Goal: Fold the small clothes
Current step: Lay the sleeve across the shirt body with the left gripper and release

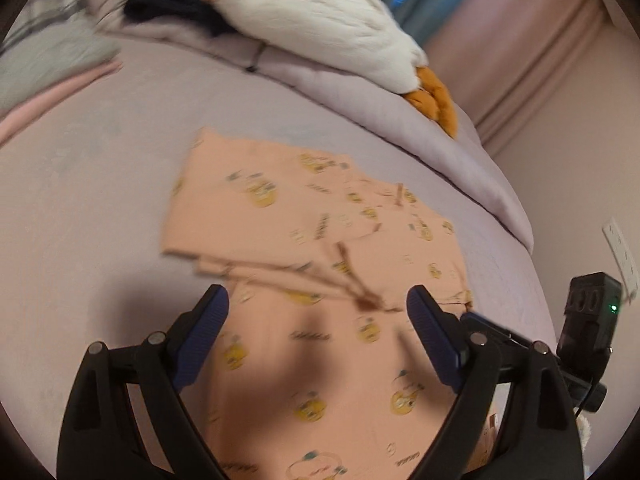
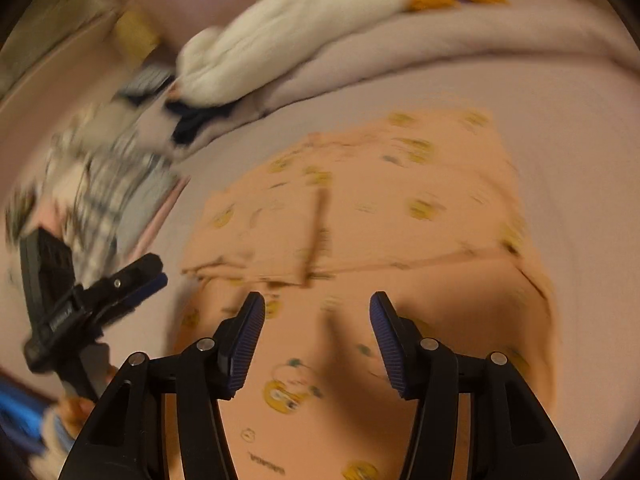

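Note:
A peach garment with yellow cartoon prints (image 1: 304,240) lies flat on the lilac bed sheet (image 1: 80,200), its far part folded over with brown trim lines. It also shows in the right wrist view (image 2: 380,216). My left gripper (image 1: 318,300) is open and empty, hovering over the near part of the garment. My right gripper (image 2: 317,306) is open and empty, also above the garment's near part. The left gripper appears at the left of the right wrist view (image 2: 132,280); the right gripper's body appears at the right edge of the left wrist view (image 1: 588,320).
A white plush toy with orange feet (image 1: 320,20) lies on a folded lilac duvet (image 1: 440,152) at the far side. Dark clothing (image 1: 168,4) sits beside it. A grey and pink pile (image 1: 48,68) lies far left, patterned clothes (image 2: 100,184) to the left. A wall outlet (image 1: 618,248) is at right.

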Motion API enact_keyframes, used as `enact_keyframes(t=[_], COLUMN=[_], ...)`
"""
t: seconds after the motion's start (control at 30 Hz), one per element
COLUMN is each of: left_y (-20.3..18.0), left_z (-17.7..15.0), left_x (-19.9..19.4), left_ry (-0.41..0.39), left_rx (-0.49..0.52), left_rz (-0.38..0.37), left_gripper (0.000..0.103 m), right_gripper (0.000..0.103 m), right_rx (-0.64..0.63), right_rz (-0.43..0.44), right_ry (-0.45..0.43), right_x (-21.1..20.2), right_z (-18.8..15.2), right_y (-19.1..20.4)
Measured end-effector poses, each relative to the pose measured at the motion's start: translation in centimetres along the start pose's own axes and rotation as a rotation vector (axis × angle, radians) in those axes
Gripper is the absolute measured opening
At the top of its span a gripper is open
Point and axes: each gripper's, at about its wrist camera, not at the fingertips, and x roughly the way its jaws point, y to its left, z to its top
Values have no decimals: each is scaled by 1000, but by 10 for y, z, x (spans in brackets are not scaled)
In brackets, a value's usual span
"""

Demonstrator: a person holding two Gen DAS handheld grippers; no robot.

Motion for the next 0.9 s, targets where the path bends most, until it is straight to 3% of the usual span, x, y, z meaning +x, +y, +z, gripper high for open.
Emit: enact_keyframes(t=[0.17, 0.37, 0.4, 0.43, 0.5, 0.6, 0.73, 0.83, 0.87, 0.9], left_y=[13, 22, 23, 26, 28, 31, 30, 30, 30, 30], left_z=[-13, -25, -27, -29, -30, -31, -32, -32, -32, -32], left_x=[0, 0, 1, -1, 2, 4, 2, 2, 2, 2], left_ry=[26, 69, 75, 78, 85, 93, 92, 90, 88, 88], left_rx=[-52, -79, -80, -82, -95, -114, -110, -109, -112, -114], left_rz=[-29, -62, -53, -50, -58, -69, -77, -76, -80, -82], left_gripper=[91, 91, 91, 91, 91, 91, 91, 91, 91, 91], right_gripper=[55, 54, 42, 19, 13, 2, 2, 5, 11, 28], right_rx=[-193, -227, -228, -211, -154, -90, 25, -35, -92, -151], right_rz=[-32, -68, -71, -49, -29, -68, -11, 41, 40, 23], right_ry=[33, 125, 115, 108, 93, 78, 26, 35, 39, 44], right_x=[37, 71, 71, 70, 65, 65, 42, 31, 31, 32], right_z=[13, 14, 14, 15, 19, 22, 23, 18, 15, 11], right_y=[47, 50, 47, 42, 30, 15, -9, 4, 16, 28])
